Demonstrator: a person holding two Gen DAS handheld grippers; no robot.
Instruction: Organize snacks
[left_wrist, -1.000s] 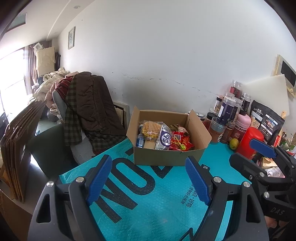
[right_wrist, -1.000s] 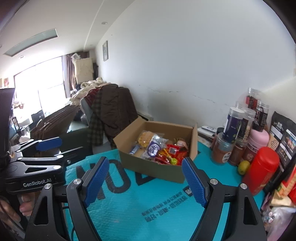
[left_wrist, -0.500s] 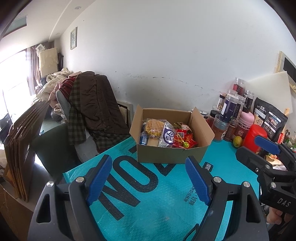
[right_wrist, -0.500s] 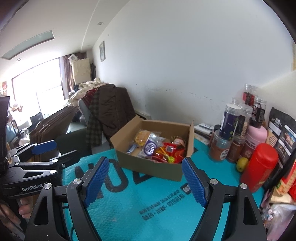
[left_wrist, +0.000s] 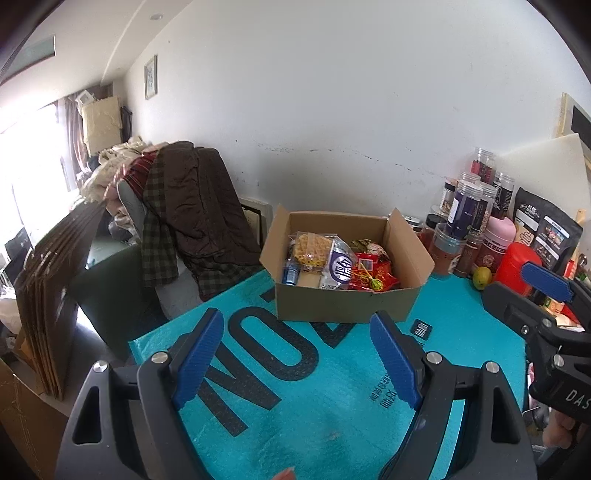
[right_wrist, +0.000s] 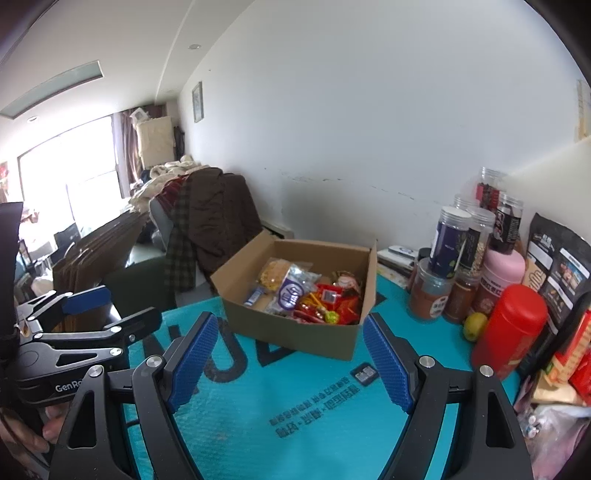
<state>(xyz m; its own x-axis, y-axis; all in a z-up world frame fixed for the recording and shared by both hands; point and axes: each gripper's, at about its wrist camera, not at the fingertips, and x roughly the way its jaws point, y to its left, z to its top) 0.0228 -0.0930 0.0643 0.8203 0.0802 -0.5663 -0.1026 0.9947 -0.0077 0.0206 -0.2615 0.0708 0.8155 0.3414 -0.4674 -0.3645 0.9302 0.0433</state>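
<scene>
Red canister (right_wrist: 511, 326), lidded jars (right_wrist: 452, 238), lime (left_wrist: 482, 277), brown coat over chair (left_wrist: 201, 201)

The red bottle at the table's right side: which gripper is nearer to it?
Right. The right gripper sits just left of the red bottle; the left gripper is farther left, beyond it.

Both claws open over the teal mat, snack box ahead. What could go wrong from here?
1. The snacks lie overlapping in the cardboard box, so a claw may pinch two packets or snag a neighbour.
2. The right claw has the red canister and stacked jars close on its right; a wide swing could topple them.
3. The left claw could nudge the light box across the mat.
</scene>
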